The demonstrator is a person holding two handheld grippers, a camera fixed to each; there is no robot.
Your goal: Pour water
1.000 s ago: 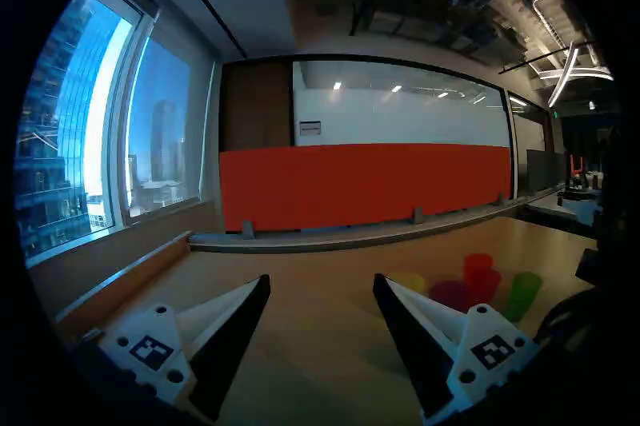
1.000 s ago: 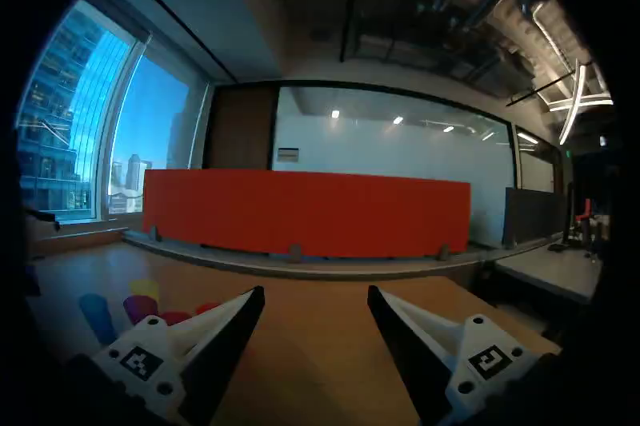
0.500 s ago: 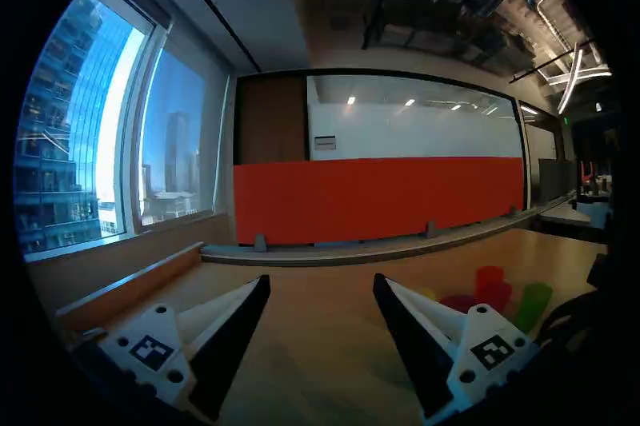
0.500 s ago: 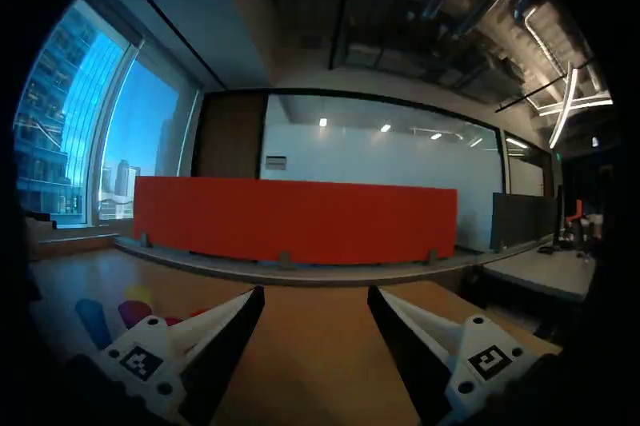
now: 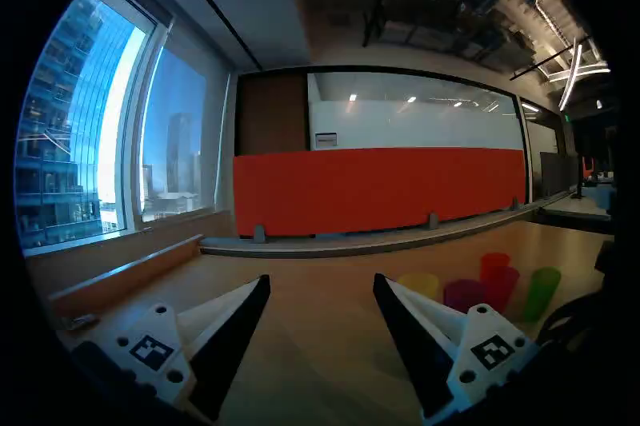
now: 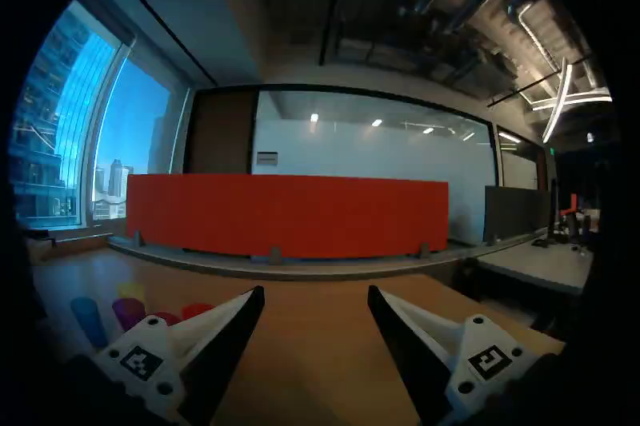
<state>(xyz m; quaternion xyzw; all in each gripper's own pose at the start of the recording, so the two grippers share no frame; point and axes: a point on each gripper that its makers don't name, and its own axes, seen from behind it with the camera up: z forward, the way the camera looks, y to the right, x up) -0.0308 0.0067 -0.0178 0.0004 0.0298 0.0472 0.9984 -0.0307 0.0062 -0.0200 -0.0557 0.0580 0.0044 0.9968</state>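
Observation:
Several coloured plastic cups stand on a wooden table (image 5: 320,298). In the left gripper view a yellow cup (image 5: 419,284), a magenta cup (image 5: 462,295), a red cup (image 5: 498,276) and a green cup (image 5: 542,293) cluster at the right, beyond my right-hand finger. My left gripper (image 5: 320,286) is open and holds nothing. In the right gripper view a blue cup (image 6: 86,320), a purple cup (image 6: 128,312), a yellow cup (image 6: 132,292) and a red cup (image 6: 194,311) sit at the lower left, partly behind my finger. My right gripper (image 6: 314,296) is open, with nothing between its fingers.
A long orange divider panel (image 5: 376,189) runs along the table's far edge, also seen as the orange panel (image 6: 288,214) in the right gripper view. Tall windows (image 5: 88,146) line the left wall. Another desk (image 6: 544,262) stands at the right.
Both views tilted up slightly half a second ago; now the left gripper view has dipped back, showing the cups more fully. The right gripper view has drifted right. Both grippers stay open.

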